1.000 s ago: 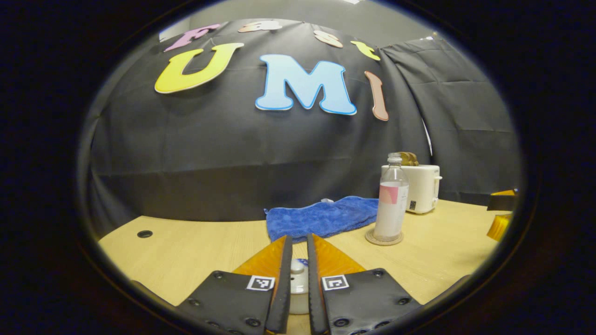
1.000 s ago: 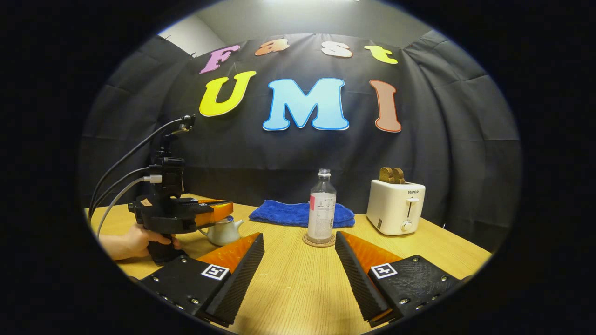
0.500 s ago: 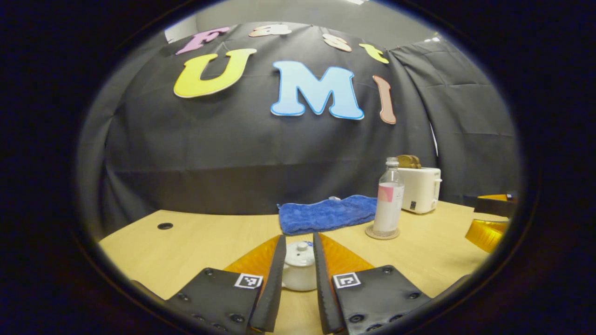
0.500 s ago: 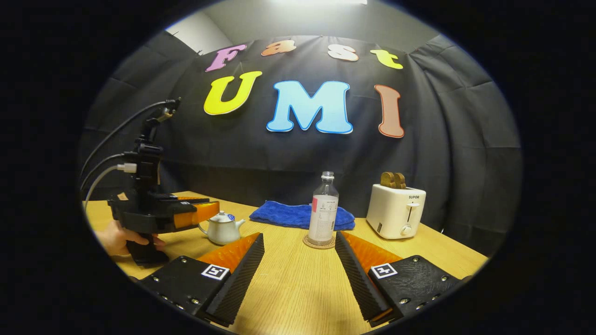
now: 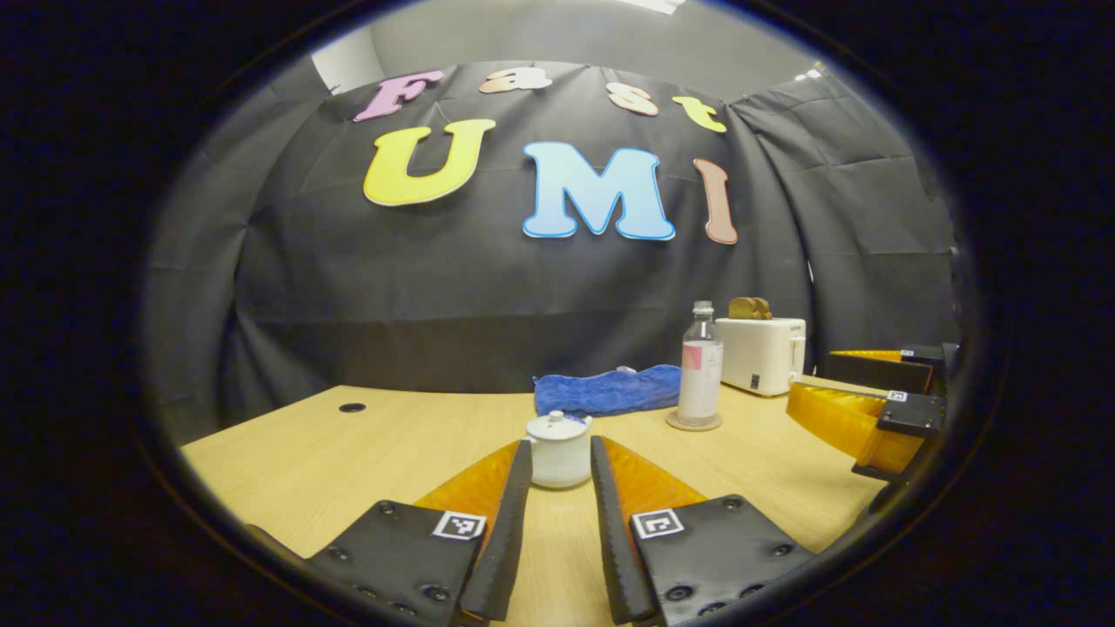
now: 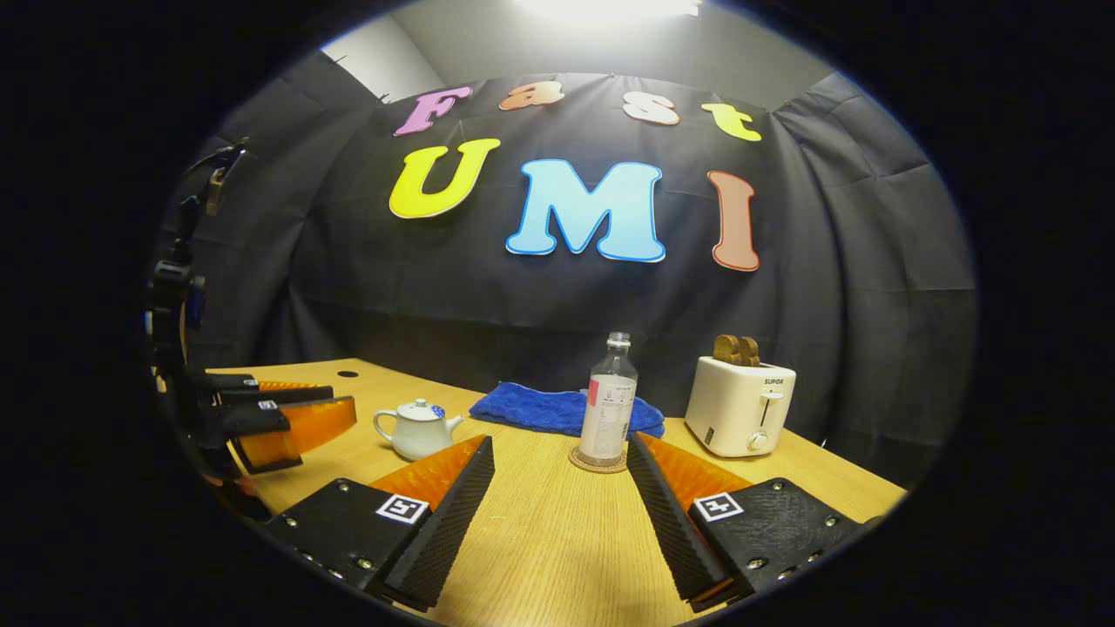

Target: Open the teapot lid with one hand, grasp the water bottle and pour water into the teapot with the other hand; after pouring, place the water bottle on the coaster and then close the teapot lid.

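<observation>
The white teapot (image 5: 557, 453) stands on the table with its lid (image 5: 557, 425) on it, just beyond my left gripper (image 5: 559, 446), which is open with nothing between its fingers. From the right gripper view the teapot (image 6: 416, 433) is at the left, and the left gripper (image 6: 342, 397) hangs left of it, clear of it. The clear water bottle (image 6: 610, 411) stands upright on the round coaster (image 6: 598, 460), ahead of my right gripper (image 6: 560, 448), which is wide open and holds nothing. In the left gripper view the bottle (image 5: 699, 366) is at the right on its coaster (image 5: 694, 422).
A blue towel (image 6: 557, 407) lies behind the bottle. A white toaster (image 6: 740, 405) with toast stands at the back right. The wooden table (image 6: 557, 540) has bare room in front. The right gripper (image 5: 808, 376) is at the right edge of the left gripper view.
My left gripper has let go of the lid knob, opened and drawn back from the teapot, leaving the lid on it. The right gripper has pulled back slightly and stays open.
</observation>
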`<state>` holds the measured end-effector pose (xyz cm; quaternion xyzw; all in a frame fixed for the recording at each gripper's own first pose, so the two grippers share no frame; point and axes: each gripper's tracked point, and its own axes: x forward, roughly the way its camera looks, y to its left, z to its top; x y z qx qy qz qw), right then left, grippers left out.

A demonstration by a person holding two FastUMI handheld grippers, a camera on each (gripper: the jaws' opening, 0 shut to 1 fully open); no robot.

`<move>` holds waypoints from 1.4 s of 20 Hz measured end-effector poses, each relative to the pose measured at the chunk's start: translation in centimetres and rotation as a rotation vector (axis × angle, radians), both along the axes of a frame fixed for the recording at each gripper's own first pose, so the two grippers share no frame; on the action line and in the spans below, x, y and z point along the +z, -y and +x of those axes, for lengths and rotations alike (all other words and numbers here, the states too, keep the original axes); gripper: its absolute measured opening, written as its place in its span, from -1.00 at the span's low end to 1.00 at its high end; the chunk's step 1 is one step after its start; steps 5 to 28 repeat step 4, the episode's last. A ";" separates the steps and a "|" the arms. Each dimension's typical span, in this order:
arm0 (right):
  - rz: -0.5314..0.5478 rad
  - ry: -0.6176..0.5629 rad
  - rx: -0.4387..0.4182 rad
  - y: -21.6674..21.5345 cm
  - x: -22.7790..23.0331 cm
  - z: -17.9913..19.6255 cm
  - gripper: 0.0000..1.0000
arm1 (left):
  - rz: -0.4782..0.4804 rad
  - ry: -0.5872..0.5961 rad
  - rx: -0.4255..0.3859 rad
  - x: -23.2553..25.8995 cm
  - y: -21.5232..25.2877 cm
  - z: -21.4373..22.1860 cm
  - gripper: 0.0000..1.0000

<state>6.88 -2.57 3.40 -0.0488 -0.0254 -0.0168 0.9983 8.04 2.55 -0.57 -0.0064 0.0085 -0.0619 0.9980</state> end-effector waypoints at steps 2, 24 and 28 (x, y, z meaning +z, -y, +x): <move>0.028 0.025 -0.009 0.4 0.6 -0.3 0.90 | 0.030 0.046 0.009 1.0 0.2 -1.0 0.05; 0.034 0.036 -0.026 0.7 0.9 -0.5 0.89 | 0.030 0.070 0.010 1.4 0.5 -1.4 0.15; 0.034 0.036 -0.026 0.7 0.9 -0.5 0.89 | 0.030 0.070 0.010 1.4 0.5 -1.4 0.15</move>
